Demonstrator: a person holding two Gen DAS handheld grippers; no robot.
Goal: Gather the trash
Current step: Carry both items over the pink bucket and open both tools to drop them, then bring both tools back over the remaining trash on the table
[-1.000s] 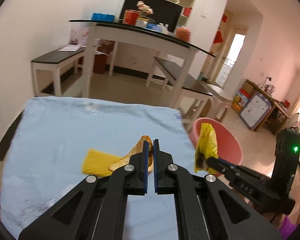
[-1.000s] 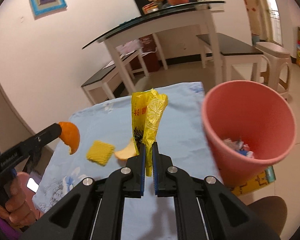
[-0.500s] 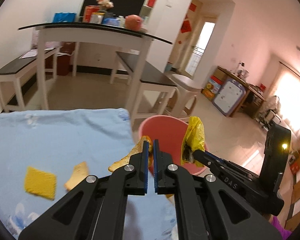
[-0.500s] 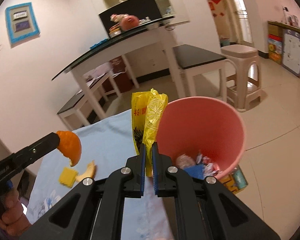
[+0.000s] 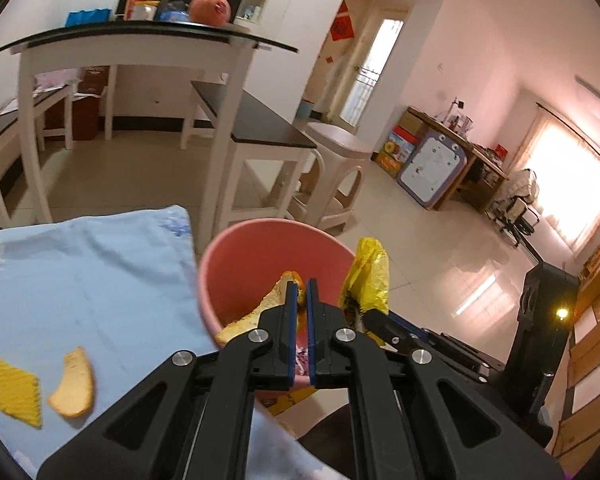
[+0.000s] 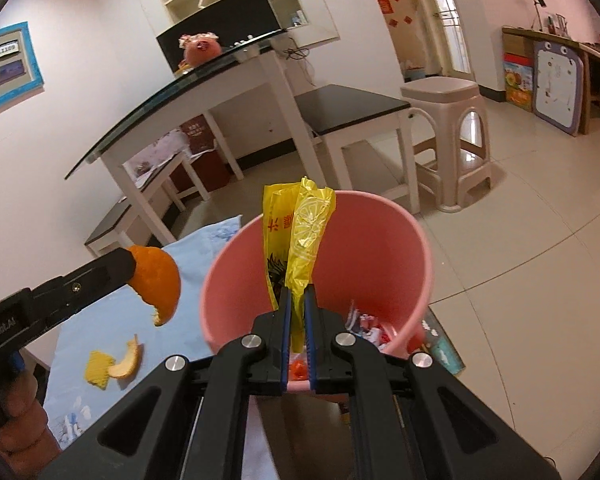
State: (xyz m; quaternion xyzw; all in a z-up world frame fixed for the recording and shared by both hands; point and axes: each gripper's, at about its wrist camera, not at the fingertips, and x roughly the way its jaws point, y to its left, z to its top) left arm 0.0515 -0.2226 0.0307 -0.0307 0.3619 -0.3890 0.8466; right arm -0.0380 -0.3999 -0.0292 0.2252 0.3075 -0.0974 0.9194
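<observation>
The right gripper [image 6: 296,312] has its jaws pressed onto the lower end of a yellow wrapper [image 6: 300,236], which stands upright out of the fingers with its long axis running straight along them; seen down those fingers, the wrapper sits squarely against the open mouth of the pink bin [image 6: 416,248], whose bottom already holds a few scraps. The left gripper [image 5: 298,312] likewise pinches a piece of orange peel [image 5: 260,312], pith side showing in its own view, orange skin showing in the right wrist view [image 6: 156,276]. From the left camera the peel appears over the bin's [image 5: 228,248] near rim, but the right camera places it beside the rim, over the blue cloth [image 6: 204,240], so the right hand looks the nearer to a clean drop. The judgement, then: the wrapper needs only the jaws to part, while the peel probably wants a short carry toward the bin's centre first. Further out, on the blue cloth [image 5: 80,272], a second peel slice [image 5: 73,384] and a yellow ridged square [image 5: 16,392] lie just beside each other, well apart from the bin and not yet collected.
</observation>
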